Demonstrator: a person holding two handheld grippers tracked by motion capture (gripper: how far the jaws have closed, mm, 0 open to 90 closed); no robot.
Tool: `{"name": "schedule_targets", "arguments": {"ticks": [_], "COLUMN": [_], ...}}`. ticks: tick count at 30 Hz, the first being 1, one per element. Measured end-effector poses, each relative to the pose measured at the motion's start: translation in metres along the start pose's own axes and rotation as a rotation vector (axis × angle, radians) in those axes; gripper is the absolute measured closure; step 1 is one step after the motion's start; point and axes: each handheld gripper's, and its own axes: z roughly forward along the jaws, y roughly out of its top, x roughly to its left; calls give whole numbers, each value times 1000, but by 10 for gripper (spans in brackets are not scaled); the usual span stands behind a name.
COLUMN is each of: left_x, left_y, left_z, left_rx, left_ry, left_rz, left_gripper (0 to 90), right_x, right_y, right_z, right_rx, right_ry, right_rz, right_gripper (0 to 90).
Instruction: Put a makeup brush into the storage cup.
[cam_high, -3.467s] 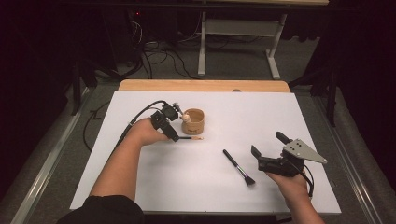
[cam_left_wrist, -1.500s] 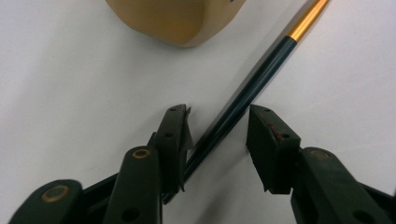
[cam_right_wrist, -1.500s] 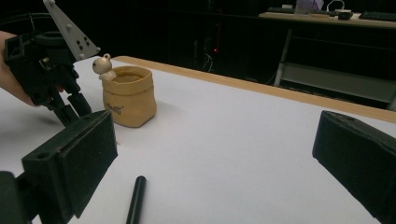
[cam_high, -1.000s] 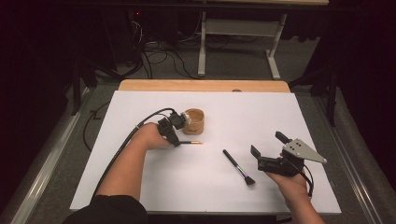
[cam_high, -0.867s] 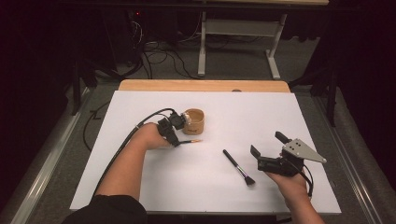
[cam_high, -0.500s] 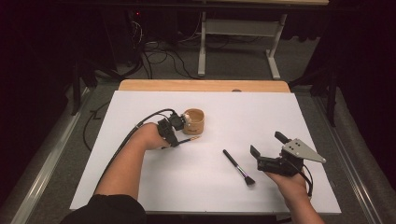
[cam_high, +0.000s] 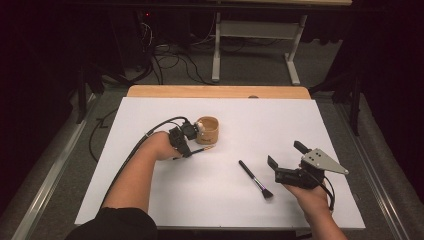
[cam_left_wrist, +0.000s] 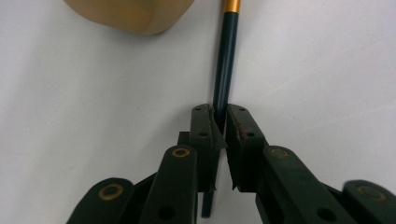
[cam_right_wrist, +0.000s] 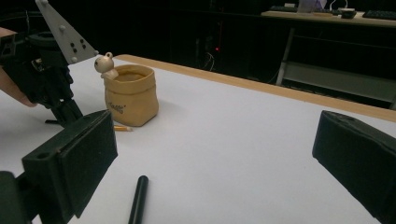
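while the person's two forearms are coming in from the bottom edge of the high view, the scene is reading like this:

left gripper (cam_high: 192, 151): it is sitting left of centre in the high view, pointing down at the table; its jaws have just been closing and are now pinching the dark shaft of a thin brush between the pads.

thin brush (cam_left_wrist: 226, 65): in the left gripper view it is running up the middle of the frame from between the jaws, dark teal with a gold band at the top edge; it is lying flat on the white surface, just beside the pot.

pot (cam_high: 208, 130): a tan, sack-shaped holder is standing upright just right of the left gripper in the high view, with a small pale figure on its rim; in the left gripper view its base is showing at the upper left.

right gripper (cam_high: 284, 154): it is resting at the lower right of the high view, its jaws spread wide with nothing between them; in the right gripper view the two pads are standing far apart at the left and right edges.

black brush (cam_high: 255, 179): it is lying slantwise at the lower centre of the high view, left of the right gripper and apart from it, bristles toward the bottom.

table (cam_high: 280, 120): a white sheet is covering it, with a wooden strip showing along the far edge.
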Motion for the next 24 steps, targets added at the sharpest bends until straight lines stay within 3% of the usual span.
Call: {"name": "schedule_targets", "arguments": {"ticks": [11,24], "left_x": [-2,-8], "left_y": [-1,-2], "left_z": [0,-5], "left_rx": [-8,3], "left_ry": [13,20], "left_rz": [59,77], "left_gripper": [837,838], "right_x": [0,-1], "right_y": [0,0], "right_z": [0,-1], "right_rx": [2,1], "right_ry": [0,-5], "right_rz": [5,5], "right_gripper": [14,14]}}
